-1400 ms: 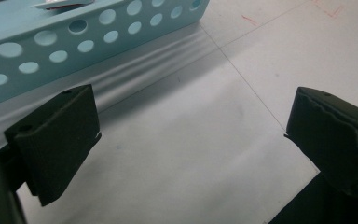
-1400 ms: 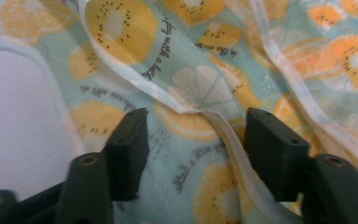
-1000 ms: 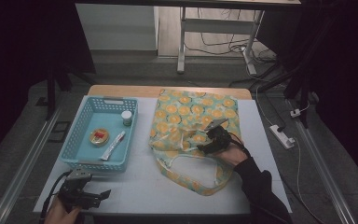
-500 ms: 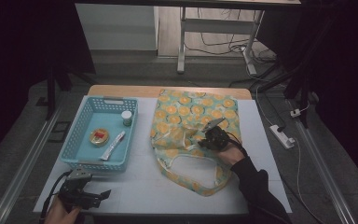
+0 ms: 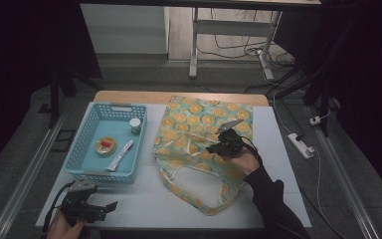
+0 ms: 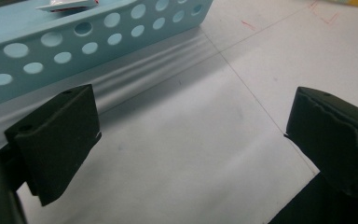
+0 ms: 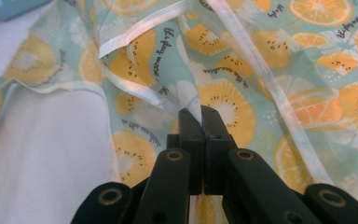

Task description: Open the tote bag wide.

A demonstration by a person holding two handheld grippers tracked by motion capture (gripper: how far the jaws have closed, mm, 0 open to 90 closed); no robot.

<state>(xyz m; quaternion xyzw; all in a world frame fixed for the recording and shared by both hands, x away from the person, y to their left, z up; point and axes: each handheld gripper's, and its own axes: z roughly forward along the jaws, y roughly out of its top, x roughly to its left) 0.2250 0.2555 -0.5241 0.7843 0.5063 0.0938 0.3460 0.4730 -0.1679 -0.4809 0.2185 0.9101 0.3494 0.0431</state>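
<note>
A fold of the teal cloth tote bag printed with orange slices point(image 7: 223, 100), spread at the white counter's point(image 5: 144, 199) centre, is pinched by the closed right claw point(image 7: 198, 114). At seven o'clock, the left claw point(image 6: 191, 140) is held wide open, gripping nothing, beside the pale-blue perforated plastic basket point(image 6: 98, 35).

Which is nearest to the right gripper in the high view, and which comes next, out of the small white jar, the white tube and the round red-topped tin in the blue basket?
From the right gripper, pinching the fruit-print bag:
1. Small white jar, at the basket's far right.
2. White tube, by its right wall; close to the jar's rank.
3. Round red-topped tin, mid-basket, farthest left.
</note>
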